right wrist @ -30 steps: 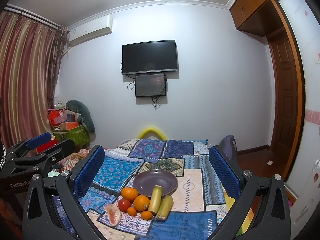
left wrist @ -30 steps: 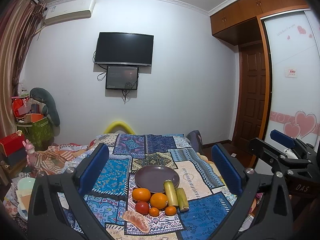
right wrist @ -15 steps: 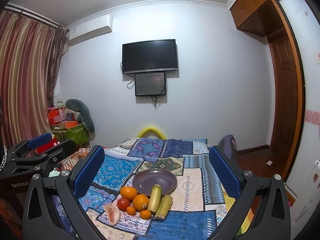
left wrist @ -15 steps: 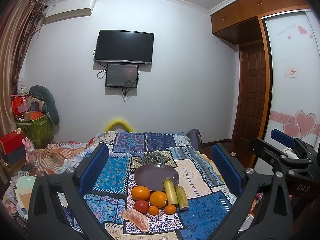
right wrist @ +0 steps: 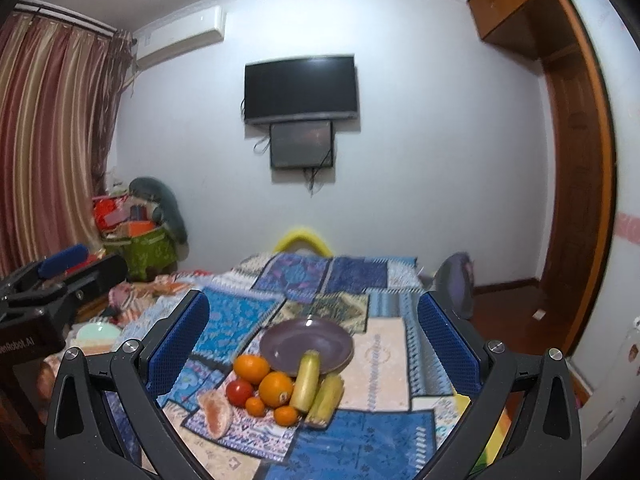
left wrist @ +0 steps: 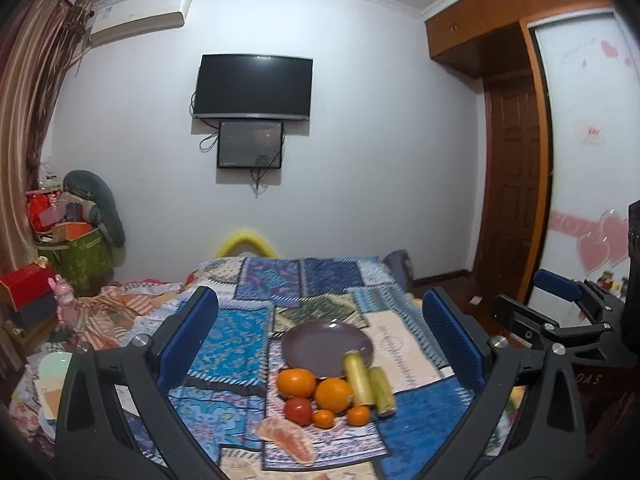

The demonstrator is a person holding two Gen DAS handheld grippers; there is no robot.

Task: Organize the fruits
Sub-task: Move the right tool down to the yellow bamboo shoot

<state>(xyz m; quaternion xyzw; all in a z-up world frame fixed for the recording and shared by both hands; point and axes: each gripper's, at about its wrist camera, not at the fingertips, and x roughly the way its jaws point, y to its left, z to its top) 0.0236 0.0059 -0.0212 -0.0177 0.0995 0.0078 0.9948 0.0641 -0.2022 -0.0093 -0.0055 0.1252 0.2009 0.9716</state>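
Both hand-held grippers (left wrist: pixel 320 320) (right wrist: pixel 312 320), wide open and empty, have edged nearer the fruits (left wrist: pixel 332 396).

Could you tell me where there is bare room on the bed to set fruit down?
The purple plate is nearly bare, one corn cob's tip overlapping its near rim. The blanket right of it is free. Crowded: the oranges and tomato cluster.

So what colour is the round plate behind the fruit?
The round plate is dull purple, clearest in the right wrist view.
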